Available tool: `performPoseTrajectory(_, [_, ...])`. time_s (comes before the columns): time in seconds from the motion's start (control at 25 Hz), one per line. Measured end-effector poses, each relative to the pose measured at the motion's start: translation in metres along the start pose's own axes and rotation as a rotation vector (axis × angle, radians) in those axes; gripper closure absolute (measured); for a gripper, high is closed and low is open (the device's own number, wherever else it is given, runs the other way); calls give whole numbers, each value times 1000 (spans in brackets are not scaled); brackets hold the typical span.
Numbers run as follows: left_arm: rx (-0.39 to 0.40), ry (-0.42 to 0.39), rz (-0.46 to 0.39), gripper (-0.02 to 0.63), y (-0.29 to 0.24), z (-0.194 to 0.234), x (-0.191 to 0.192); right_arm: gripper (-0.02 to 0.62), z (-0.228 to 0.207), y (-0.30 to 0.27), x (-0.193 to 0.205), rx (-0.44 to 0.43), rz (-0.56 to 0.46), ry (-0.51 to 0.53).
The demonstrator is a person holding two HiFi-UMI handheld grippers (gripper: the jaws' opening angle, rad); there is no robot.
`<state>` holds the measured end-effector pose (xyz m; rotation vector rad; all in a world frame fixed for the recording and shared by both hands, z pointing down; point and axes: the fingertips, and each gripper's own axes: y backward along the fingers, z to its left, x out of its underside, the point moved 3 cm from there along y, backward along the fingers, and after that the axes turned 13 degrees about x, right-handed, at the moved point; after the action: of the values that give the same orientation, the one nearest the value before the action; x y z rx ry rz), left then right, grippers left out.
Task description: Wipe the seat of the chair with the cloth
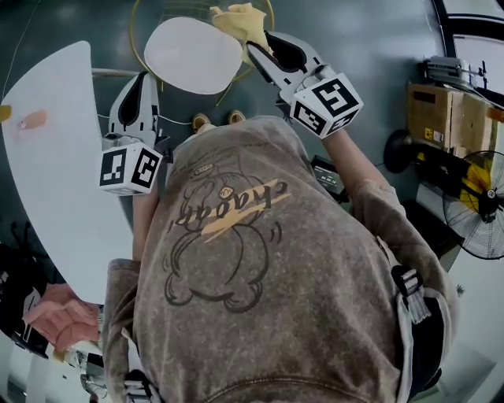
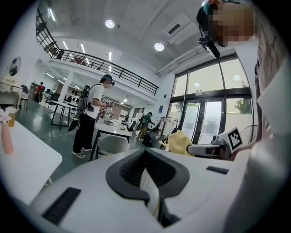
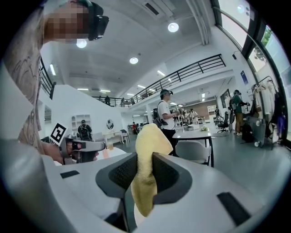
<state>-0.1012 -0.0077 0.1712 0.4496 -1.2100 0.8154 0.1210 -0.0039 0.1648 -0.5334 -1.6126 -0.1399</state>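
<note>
Grey floor at top — your right gripper pinches the limp, light cloth mid-fold beside the seat; left gripper closed, empty.

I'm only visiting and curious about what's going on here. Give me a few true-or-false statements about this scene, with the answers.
1. The right gripper is gripping a yellow cloth. True.
2. The left gripper holds a cloth as well. False: its jaws are together with nothing between them.
3. The chair seat is black. False: it is white.
4. A white table stands on the person's left side. True.
</note>
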Motion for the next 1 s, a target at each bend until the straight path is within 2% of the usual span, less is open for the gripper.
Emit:
performPoseTrajectory(0.24, [2,-44,-11,597,-12,-9,3,482,11,-1,7,37,-41,-20])
performPoseTrajectory(0.48, [-45,-91,-52,597,-15,-1,8,482,22,-14,17,85,-78,-12])
performPoseTrajectory(1.0, [-131,-87,-44,597,-2,15,17,482,14,-14,31,163,-69,-80])
